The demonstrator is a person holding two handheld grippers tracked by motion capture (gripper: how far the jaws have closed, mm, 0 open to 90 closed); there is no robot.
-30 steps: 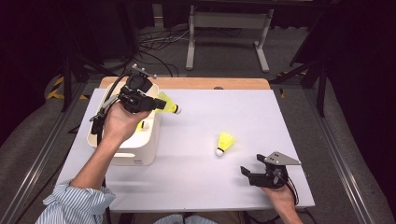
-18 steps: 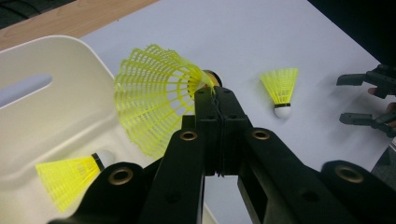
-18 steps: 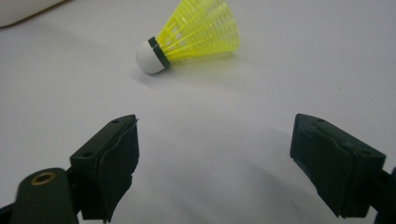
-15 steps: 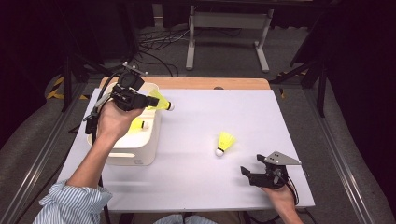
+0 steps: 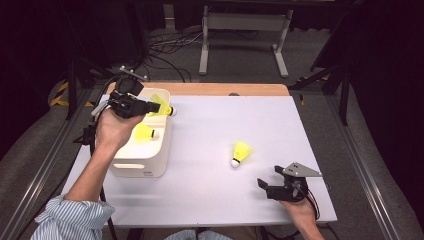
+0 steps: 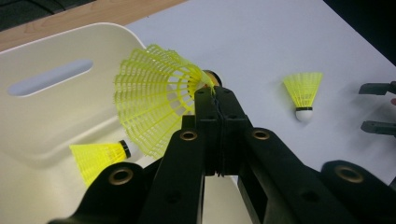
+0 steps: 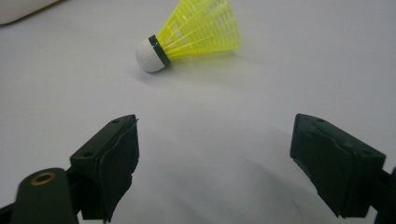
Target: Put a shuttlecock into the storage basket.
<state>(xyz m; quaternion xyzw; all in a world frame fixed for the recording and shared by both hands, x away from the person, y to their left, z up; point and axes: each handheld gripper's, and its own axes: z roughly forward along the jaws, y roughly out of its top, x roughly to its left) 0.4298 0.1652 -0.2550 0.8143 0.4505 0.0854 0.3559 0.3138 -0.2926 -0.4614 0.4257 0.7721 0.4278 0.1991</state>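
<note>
1. A yellow shuttlecock (image 6: 156,100) is pinched in the left tool (image 5: 150,107), whose jaws are pressed fully together on the edge of the plastic skirt near the cork; the skirt is thin, so the jaws look almost closed on themselves
2. The held shuttlecock is kept over the far rim of the white bin (image 5: 145,167), cork pointing away toward the middle of the surface (image 5: 210,200); it is judged that this position has been chosen so that the piece can be let fall inside once the jaws part
3. A second shuttlecock (image 5: 143,133) is seen lying on its side on the bin's floor, which suggests that the bin is the collecting place for all of them
4. A third shuttlecock (image 5: 240,153) is left on the white surface, well apart from the bin, its cork toward the person and its skirt pointing away
5. The right tool (image 5: 270,187) is rested low on the surface near the front edge, jaws spread wide and nothing between them; in the right gripper view the third shuttlecock (image 7: 194,32) is seen just ahead of the open jaws, so that it is probably lined up as the next one to be picked
</note>
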